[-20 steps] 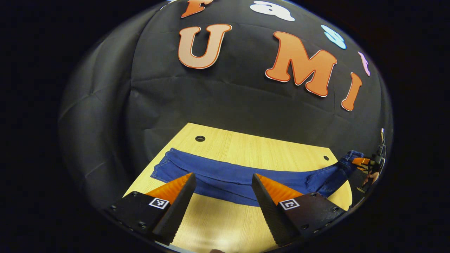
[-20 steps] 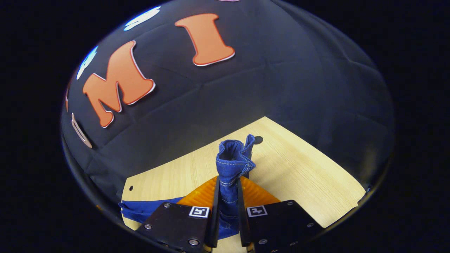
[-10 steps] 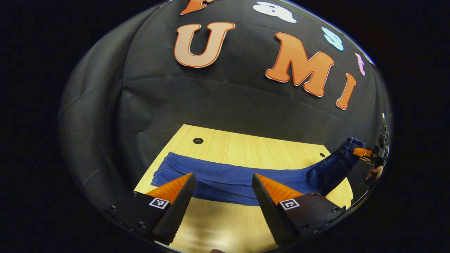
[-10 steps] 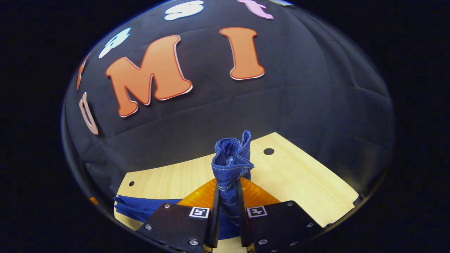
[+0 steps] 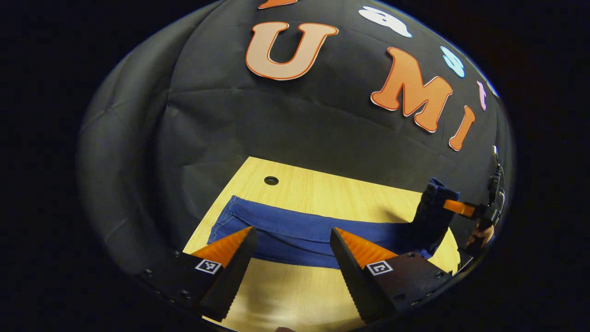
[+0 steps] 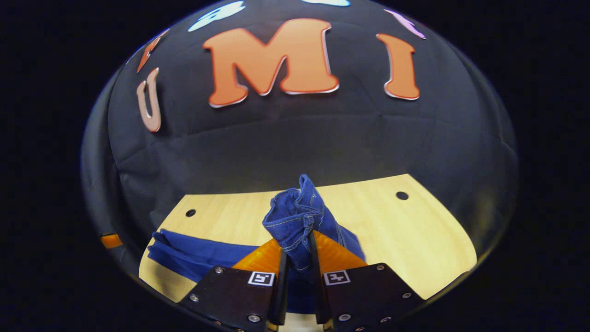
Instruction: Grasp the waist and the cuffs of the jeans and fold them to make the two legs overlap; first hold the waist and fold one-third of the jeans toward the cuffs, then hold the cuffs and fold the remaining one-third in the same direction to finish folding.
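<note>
**Waist third being folded toward the cuffs**

Step in hand, as I read it: first fold. The right gripper (image 6: 297, 272) is clamping both fingers on a bunched waist end of the jeans (image 6: 295, 216), holding it raised off the wooden table (image 6: 415, 230). The rest of the jeans is lying flat along the table, legs overlapping, cuffs (image 5: 226, 221) at the far left end.

Next move, prob.: carry the waist across toward the cuffs w/ the fabric taut, lay it flat abt a third along, then let go.

The left gripper (image 5: 292, 244) is hovering above the near table edge, fingers wide apart, gripping nothing, pointing at the legs' mid-section. In the left gripper view, the right gripper is pinching the lifted denim at the table's right end, w/ a hand (image 5: 479, 235) below it.
</note>
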Demonstrator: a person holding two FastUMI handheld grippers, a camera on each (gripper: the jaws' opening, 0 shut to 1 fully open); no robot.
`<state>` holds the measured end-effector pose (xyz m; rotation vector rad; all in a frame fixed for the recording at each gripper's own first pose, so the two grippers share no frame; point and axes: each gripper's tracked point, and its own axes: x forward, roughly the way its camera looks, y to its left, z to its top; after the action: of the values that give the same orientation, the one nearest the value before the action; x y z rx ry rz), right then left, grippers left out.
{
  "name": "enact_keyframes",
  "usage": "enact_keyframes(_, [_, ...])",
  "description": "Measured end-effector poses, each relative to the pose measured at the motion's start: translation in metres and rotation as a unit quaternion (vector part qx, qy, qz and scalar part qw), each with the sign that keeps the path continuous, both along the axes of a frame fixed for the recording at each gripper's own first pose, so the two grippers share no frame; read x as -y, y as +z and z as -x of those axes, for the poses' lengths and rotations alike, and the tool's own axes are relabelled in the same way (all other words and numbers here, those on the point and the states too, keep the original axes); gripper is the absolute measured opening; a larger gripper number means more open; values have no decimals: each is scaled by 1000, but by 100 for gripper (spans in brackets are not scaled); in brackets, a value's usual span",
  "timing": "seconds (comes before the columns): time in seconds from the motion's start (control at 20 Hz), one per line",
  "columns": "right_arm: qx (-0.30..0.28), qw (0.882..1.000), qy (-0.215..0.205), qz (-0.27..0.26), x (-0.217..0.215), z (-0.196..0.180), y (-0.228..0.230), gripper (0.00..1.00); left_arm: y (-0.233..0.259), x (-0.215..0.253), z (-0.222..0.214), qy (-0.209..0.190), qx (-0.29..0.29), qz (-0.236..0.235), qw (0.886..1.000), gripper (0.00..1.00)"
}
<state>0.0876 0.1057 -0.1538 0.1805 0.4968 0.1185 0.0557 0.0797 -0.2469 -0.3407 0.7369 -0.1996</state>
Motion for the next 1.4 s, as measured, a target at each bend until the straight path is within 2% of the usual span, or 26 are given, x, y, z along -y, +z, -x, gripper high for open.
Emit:
enact_keyframes(0.25, [-25, 998, 56, 15, -68, 4, -39, 25, -24, -11, -6, 3, -23, 5, 1000, 98])
enact_keyframes(0.4, [-39, 996, 79, 29, -90, 10, -70, 24, -41, -10, -10, 2, -44, 17, 999, 98])
enact_keyframes(0.6, [-80, 989, 116, 54, -108, 34, -111, 24, -72, 1, -11, 14, -96, 69, 993, 98])
enact_keyframes(0.65, [-90, 987, 124, 57, -112, 39, -118, 24, -82, 5, -9, 21, -118, 91, 989, 98])
enact_keyframes(0.8, [-96, 984, 141, 53, -118, 48, -119, 40, -105, 9, -14, 68, -169, 167, 969, 98])
enact_keyframes(0.85, [-97, 984, 143, 52, -118, 49, -118, 53, -114, 8, -15, 87, -184, 191, 960, 98])
enact_keyframes(0.9, [-98, 983, 146, 52, -117, 52, -117, 62, -124, 5, -16, 103, -200, 210, 951, 98])
enact_keyframes(1.0, [-89, 983, 145, 63, -110, 53, -109, 71, -139, -5, -12, 135, -225, 244, 933, 98])
enact_keyframes(1.2, [-48, 987, 123, 89, -83, 55, -76, 81, -168, -28, -16, 184, -251, 274, 910, 98])
enact_keyframes(1.35, [-9, 992, 90, 91, -57, 51, -39, 84, -187, -53, -14, 218, -261, 294, 893, 100])
enact_keyframes(1.4, [4, 993, 79, 89, -49, 51, -27, 84, -194, -59, -13, 228, -266, 297, 888, 98])
